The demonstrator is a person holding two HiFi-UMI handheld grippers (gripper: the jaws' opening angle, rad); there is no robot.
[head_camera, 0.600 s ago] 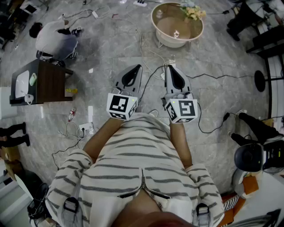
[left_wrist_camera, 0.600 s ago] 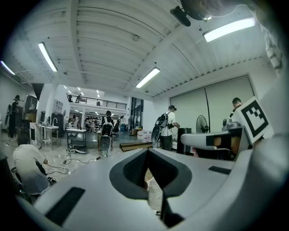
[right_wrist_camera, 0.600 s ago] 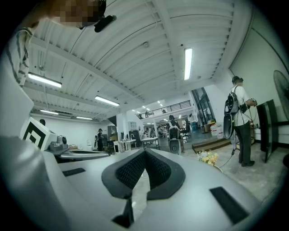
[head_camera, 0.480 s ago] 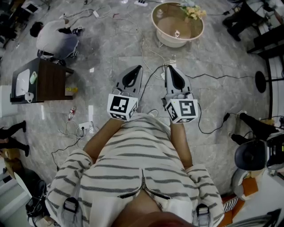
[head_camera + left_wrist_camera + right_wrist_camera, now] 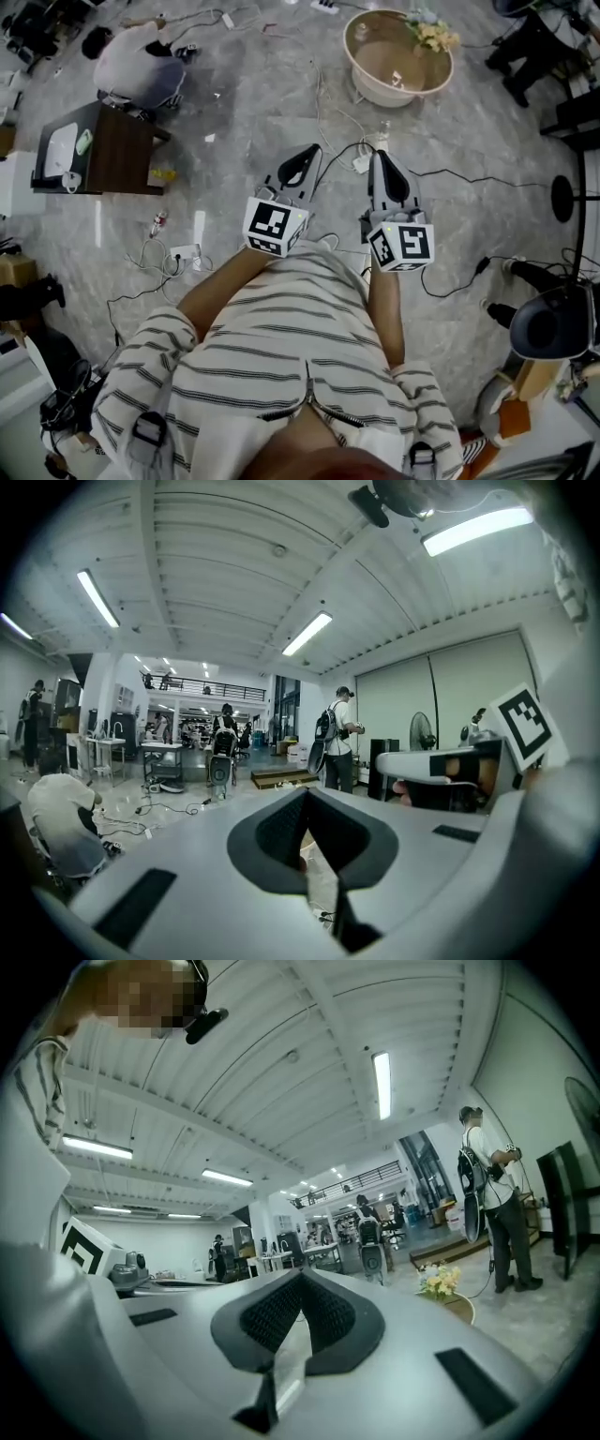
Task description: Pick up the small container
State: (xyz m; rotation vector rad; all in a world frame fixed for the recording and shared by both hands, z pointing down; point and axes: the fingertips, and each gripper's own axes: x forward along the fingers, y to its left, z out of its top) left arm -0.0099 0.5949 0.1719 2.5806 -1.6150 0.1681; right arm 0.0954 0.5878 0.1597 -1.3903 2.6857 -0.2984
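Observation:
Both grippers are held side by side at waist height over the grey marble floor, and neither holds anything. My left gripper [image 5: 311, 149] [image 5: 305, 790] has its jaws shut, the dark pads meeting at the tip. My right gripper [image 5: 381, 154] [image 5: 300, 1275] is shut in the same way. Ahead stands a round beige table [image 5: 361, 80] [image 5: 466, 1309] with yellow and white flowers [image 5: 433, 36] [image 5: 439, 1281] and a small white thing [image 5: 397, 80] on it. Which item is the small container I cannot tell.
A dark wooden side table [image 5: 117, 159] with white items stands at the left. A person [image 5: 139, 67] crouches behind it. Cables [image 5: 450, 178] and a power strip [image 5: 184, 253] lie on the floor. More people [image 5: 335, 735] stand further off. A fan base [image 5: 567, 199] is at the right.
The head view has swung, so the round table and both grippers sit further right in the frame. The grippers stay shut and side by side.

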